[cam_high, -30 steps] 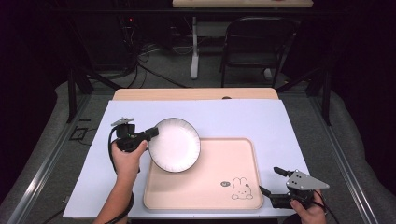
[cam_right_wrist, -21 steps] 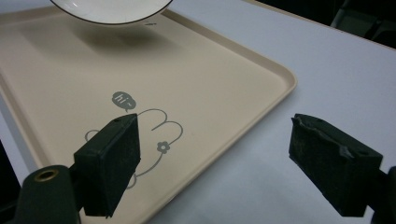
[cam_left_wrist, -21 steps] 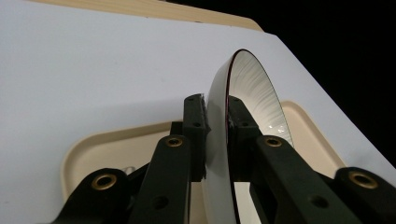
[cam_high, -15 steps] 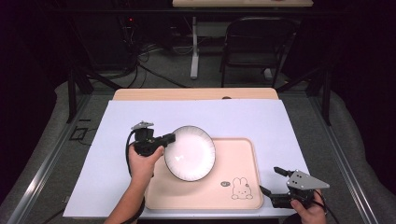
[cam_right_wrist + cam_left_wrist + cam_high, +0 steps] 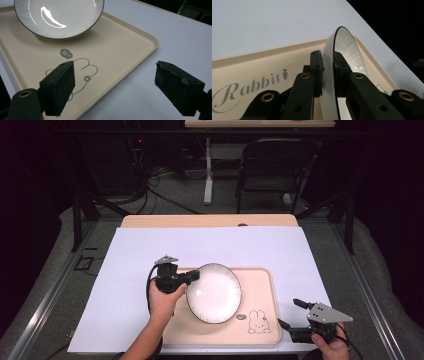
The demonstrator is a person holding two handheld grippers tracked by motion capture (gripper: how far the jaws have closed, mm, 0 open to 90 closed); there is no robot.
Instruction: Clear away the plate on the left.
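Now the left gripper (image 5: 192,277), clamped on the plate (image 5: 214,293) rim, carries it over the tray (image 5: 260,280); next, lower and release.

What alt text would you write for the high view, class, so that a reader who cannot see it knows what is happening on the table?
The left hand-held gripper clamps the rim of a white plate over a beige tray printed with a rabbit. The tray lies on a white sheet. The right hand-held gripper rests open beside the tray's near right corner, holding nothing.
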